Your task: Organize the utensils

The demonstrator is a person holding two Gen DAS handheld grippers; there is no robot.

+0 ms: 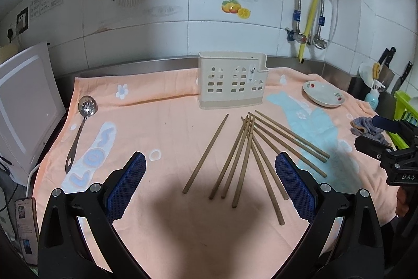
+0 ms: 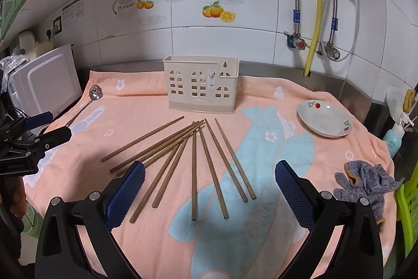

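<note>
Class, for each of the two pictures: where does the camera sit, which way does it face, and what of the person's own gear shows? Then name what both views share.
Left wrist view: sits on the left gripper, faces the tiled wall over the wooden chopsticks; right gripper shows at the right edge.
Right wrist view: sits on the right gripper, faces the same wall; left gripper shows at the left edge.
Shared: cream plastic utensil holder, slotted metal spoon, flowered white dish, peach towel.
</note>
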